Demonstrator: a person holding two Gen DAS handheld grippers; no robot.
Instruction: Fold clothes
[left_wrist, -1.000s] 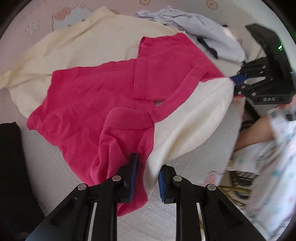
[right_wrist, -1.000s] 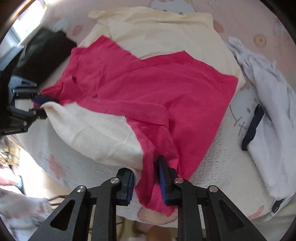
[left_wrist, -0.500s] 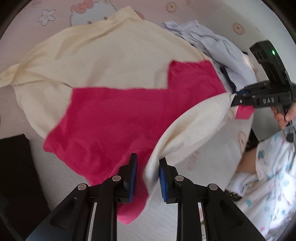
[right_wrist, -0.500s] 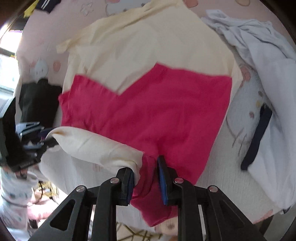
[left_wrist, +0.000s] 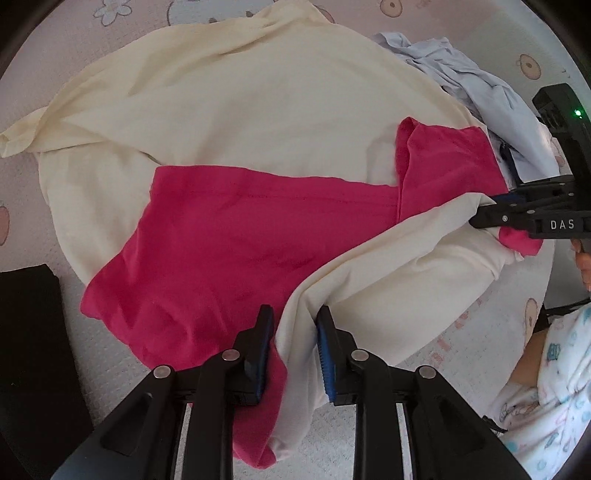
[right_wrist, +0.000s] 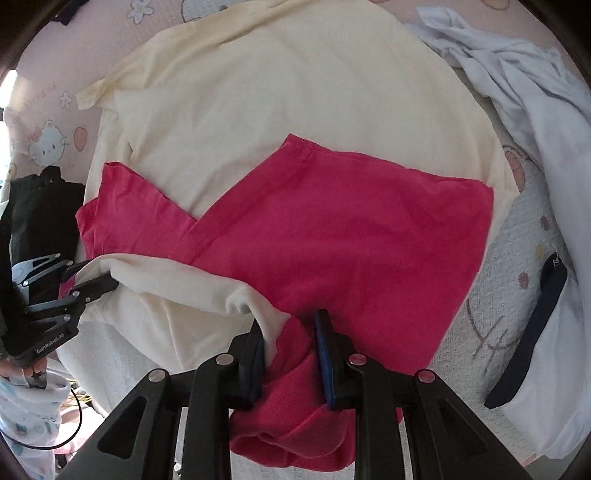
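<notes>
Where bedsheet (right_wrist: 491, 295) shows, white shirt (right_wrist: 535, 110) crowds garment (right_wrist: 332, 229).

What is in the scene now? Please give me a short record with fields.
surface: bed cover, pink with cartoon print
main cloth: cream and pink garment, spread out, near edge lifted
left claw: opening, garment edge between its fingers
right claw: opening, garment edge between its fingers
other clothes: pale blue garment beside it, black item at the other side

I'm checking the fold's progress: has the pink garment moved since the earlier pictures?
Yes. The pink garment has been drawn toward the camera over the cream garment, uncovering more cream toward the patterned bedsheet.
</notes>
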